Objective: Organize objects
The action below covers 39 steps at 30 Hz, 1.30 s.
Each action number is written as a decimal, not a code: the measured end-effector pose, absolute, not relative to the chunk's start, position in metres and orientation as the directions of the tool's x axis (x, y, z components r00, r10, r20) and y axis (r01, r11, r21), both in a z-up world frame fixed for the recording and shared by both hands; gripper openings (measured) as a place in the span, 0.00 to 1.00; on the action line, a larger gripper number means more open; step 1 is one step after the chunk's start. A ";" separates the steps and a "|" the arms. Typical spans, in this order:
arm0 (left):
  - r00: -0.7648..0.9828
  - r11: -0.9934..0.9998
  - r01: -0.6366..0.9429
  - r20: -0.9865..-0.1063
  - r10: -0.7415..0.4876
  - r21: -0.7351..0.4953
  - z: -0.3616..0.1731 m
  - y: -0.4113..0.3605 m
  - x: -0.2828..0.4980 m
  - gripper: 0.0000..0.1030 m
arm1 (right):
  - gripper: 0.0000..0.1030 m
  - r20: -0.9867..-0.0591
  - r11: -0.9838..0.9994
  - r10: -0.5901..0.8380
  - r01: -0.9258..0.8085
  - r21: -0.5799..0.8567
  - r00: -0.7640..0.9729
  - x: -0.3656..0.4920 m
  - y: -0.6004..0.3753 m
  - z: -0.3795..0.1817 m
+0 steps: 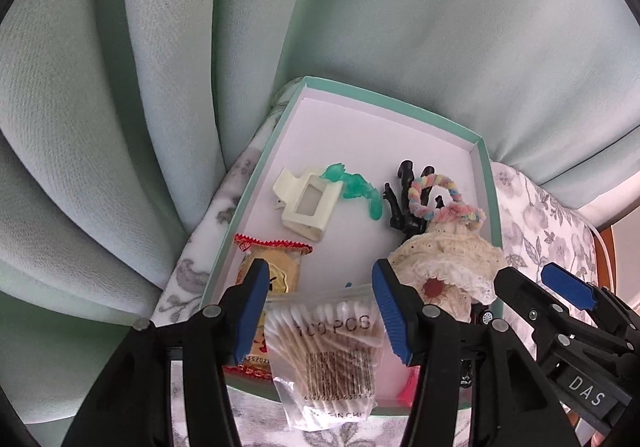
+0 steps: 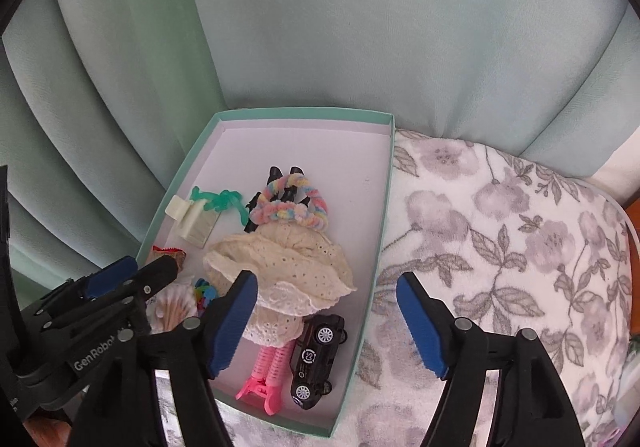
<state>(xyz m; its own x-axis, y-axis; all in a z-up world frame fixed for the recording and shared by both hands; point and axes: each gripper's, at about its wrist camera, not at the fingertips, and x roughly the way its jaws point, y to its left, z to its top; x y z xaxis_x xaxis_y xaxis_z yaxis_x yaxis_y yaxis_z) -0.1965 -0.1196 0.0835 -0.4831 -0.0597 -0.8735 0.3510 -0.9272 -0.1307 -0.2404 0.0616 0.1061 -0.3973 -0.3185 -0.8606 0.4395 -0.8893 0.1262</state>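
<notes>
Nearest the left wrist camera, a soft, slippery bag of cotton swabs (image 1: 326, 359) was seen draped over the near rim of the green box (image 1: 490, 183), between the left gripper (image 1: 318, 311)'s parted fingers, which did not press it. It was judged light and crushable, best pinched flat at its middle. From the right wrist view, the right gripper (image 2: 326, 321) stood wide and empty over the box's right wall, beside the lace cloth (image 2: 292, 263) and toy car (image 2: 318, 357) inside.
</notes>
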 end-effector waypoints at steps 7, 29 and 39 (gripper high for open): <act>-0.488 -0.920 0.373 -0.868 -0.086 -0.118 0.086 -0.121 -0.181 0.69 | 0.89 -0.858 -0.893 -0.318 0.431 0.129 -0.402 -0.223 0.075 0.106; -0.522 -0.912 0.401 -0.840 -0.150 -0.086 0.101 -0.111 -0.134 0.96 | 1.00 -0.854 -0.904 -0.296 0.413 0.106 -0.428 -0.184 0.103 0.121; -0.538 -0.924 0.374 -0.830 -0.145 -0.081 0.108 -0.086 -0.112 0.96 | 1.00 -0.843 -0.914 -0.290 0.391 0.104 -0.454 -0.165 0.129 0.133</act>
<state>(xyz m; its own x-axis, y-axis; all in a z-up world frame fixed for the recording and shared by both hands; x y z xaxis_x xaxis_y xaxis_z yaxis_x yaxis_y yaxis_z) -0.1117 -0.0864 0.1082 -0.5384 -0.1453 -0.8301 0.3738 -0.9240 -0.0808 -0.1650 0.1293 0.1332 -0.4537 -0.2900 -0.8427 0.3915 -0.9143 0.1039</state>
